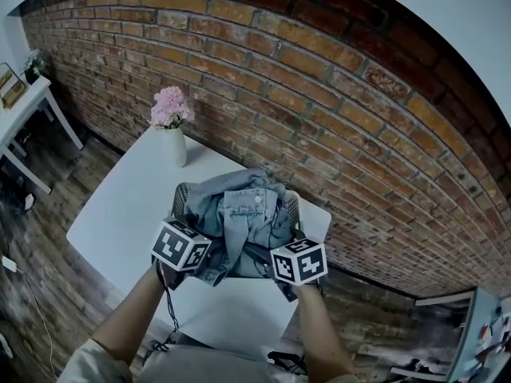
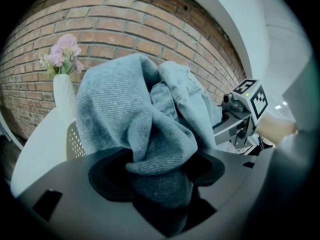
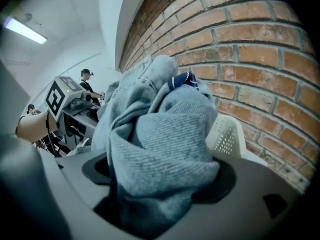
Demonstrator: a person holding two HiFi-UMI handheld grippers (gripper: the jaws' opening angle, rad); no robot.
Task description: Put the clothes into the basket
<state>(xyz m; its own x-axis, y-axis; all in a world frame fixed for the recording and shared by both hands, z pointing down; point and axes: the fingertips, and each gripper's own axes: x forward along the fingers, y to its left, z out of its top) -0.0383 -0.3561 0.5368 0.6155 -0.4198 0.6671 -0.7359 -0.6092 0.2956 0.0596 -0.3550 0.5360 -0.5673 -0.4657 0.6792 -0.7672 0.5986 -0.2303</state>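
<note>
A heap of clothes sits on top of a white perforated basket (image 1: 181, 195) on the white table (image 1: 128, 206). Uppermost is a light denim jacket (image 1: 243, 212), with a grey knitted garment (image 2: 125, 109) bunched around it. My left gripper (image 2: 157, 179) is at the heap's near left side, shut on a thick fold of the grey garment. At the near right side, my right gripper (image 3: 160, 186) is shut on another thick fold of grey cloth (image 3: 160, 139). Both marker cubes (image 1: 181, 246) (image 1: 299, 261) show in the head view. Most of the basket is hidden under the clothes.
A white vase of pink flowers (image 1: 172, 126) stands on the table's far left part, close to the basket. A brick wall (image 1: 335, 110) runs right behind the table. A small white side table (image 1: 24, 110) stands at the far left. People stand in the background of the right gripper view.
</note>
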